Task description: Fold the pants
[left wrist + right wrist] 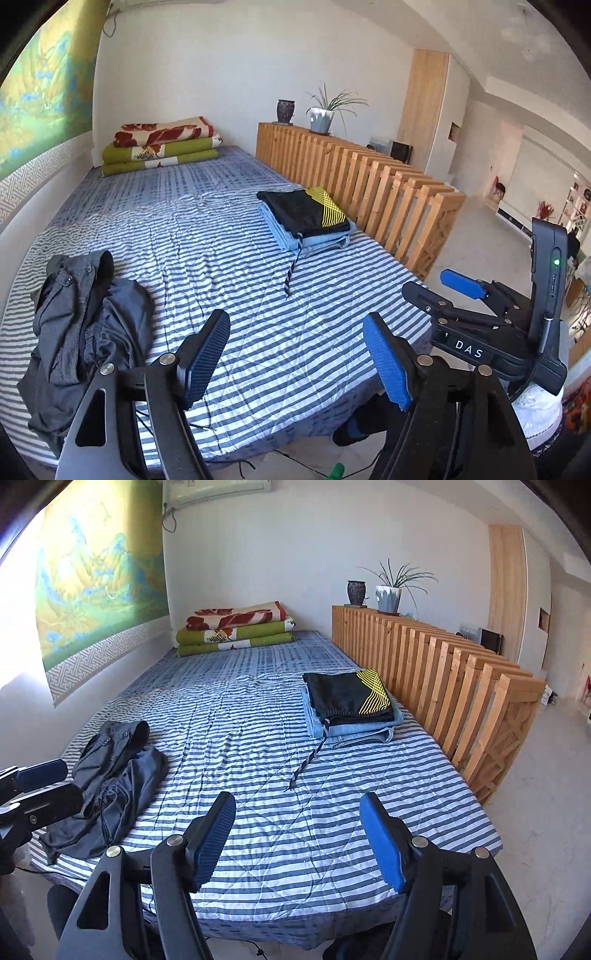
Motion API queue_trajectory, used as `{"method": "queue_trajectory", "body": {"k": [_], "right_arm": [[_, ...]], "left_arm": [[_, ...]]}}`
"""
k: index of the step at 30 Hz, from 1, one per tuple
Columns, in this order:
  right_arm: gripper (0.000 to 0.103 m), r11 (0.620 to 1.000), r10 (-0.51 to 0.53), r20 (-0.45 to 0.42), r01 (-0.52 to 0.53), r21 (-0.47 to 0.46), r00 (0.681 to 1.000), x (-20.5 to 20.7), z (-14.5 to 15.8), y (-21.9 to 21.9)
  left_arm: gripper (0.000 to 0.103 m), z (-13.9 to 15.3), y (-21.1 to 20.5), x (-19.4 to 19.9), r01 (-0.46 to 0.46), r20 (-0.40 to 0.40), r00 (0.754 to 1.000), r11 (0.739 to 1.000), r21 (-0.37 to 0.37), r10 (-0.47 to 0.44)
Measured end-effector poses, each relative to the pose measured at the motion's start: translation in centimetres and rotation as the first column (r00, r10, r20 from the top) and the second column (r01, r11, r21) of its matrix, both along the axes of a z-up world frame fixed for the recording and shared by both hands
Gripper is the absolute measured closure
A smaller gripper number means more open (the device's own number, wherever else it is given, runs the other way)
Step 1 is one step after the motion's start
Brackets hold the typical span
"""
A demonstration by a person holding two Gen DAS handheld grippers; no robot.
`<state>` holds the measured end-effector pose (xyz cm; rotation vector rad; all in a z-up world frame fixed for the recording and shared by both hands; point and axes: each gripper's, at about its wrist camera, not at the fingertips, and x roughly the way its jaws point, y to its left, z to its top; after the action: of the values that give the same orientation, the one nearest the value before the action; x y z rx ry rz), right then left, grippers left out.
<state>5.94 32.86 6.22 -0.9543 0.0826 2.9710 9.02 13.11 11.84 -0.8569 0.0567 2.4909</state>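
Observation:
Crumpled dark grey pants (85, 325) (114, 779) lie in a heap at the near left of the striped bed (258, 295) (295, 775). My left gripper (299, 365) hovers open over the bed's near edge, to the right of the pants, holding nothing. My right gripper (299, 843) is also open and holds nothing, above the near edge of the bed. In the left wrist view the right gripper (443, 291) shows at the right; in the right wrist view the left gripper (44, 786) shows at the left, close to the pants.
A stack of folded garments (310, 221) (351, 705), black with yellow lines on top of light blue ones, sits at the bed's right side, a drawstring trailing forward. Folded blankets (162, 146) (236, 627) lie at the far end. A wooden slatted rail (369, 177) (443, 679) borders the right.

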Motion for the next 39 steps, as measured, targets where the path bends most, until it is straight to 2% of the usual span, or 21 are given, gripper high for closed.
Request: {"method": "queue_trajectory", "body": {"k": [5,7,12,20,30,39], "right_arm": [[0.036,1.000,0.008,-0.034,-0.008,0.006,0.999,2.5,0.8,-0.4],[0.036,0.999,0.018,-0.042,-0.017,0.029,0.999,3.2,0.9,-0.8],[0.036,0.998,0.017,-0.067,-0.013,0.064,0.998,4.4,1.1,-1.4],[0.035,0.999,-0.032,-0.052,0.033,0.029,0.998,3.0,0.6,0.0],[0.035,0.998,-0.044,0.032,0.043,0.047,0.999,-0.5,-2.8,0.1],[0.035,0.998,-0.054,0.065,0.051,0.044,0.996,-2.4,-4.5,0.1]], "left_arm": [[0.024,0.1,-0.2,2.7,-0.003,0.009,1.000,0.999,0.034,0.002],[0.024,-0.3,0.0,3.3,-0.012,0.009,1.000,1.000,0.026,0.012],[0.024,-0.9,0.5,3.6,-0.008,0.021,1.000,1.000,0.028,0.007],[0.022,-1.9,1.2,0.3,-0.023,0.003,1.000,1.000,0.014,0.023],[0.022,-7.4,1.2,-4.4,-0.065,0.112,0.992,0.998,0.007,0.064],[0.022,-9.1,1.0,-7.8,-0.093,0.140,0.986,0.996,-0.006,0.093]]}}
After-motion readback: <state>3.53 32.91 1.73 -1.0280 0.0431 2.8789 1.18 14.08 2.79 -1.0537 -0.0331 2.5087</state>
